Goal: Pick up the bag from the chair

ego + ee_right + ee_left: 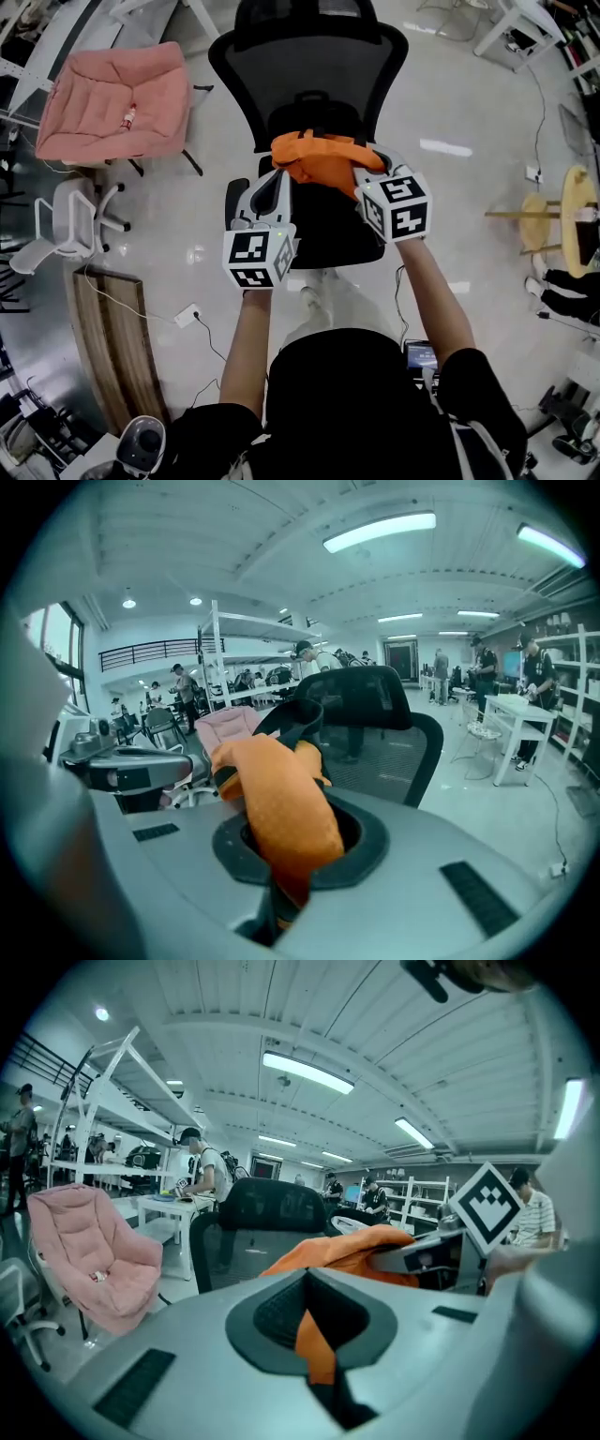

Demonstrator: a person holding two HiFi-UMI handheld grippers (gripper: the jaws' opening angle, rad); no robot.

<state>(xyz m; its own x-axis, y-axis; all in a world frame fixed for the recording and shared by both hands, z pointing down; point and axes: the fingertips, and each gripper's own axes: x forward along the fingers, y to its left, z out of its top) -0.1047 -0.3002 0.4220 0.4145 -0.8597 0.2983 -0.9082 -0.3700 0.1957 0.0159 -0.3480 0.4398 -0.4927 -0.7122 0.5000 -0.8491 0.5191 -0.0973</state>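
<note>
The left gripper (pixel 277 180) is pinched shut on a fold of the orange bag (pixel 323 161); in its own view a strip of the orange cloth runs down through the closed jaws. Just beside it, the right gripper (pixel 364 178) is clamped on the bag's other end, with a thick bunch of orange fabric filling its jaws in the right gripper view and a black strap (pixel 296 722) looping up just beyond them. The bag hangs slack between the two grippers, directly ahead of both and touching each. It lies over the seat of the black mesh office chair (pixel 319 56); whether its underside touches the seat cannot be told. The chair's backrest rises just past the bag. Farther off, to the left of the left gripper, sits a pink padded chair (pixel 117 98)
</note>
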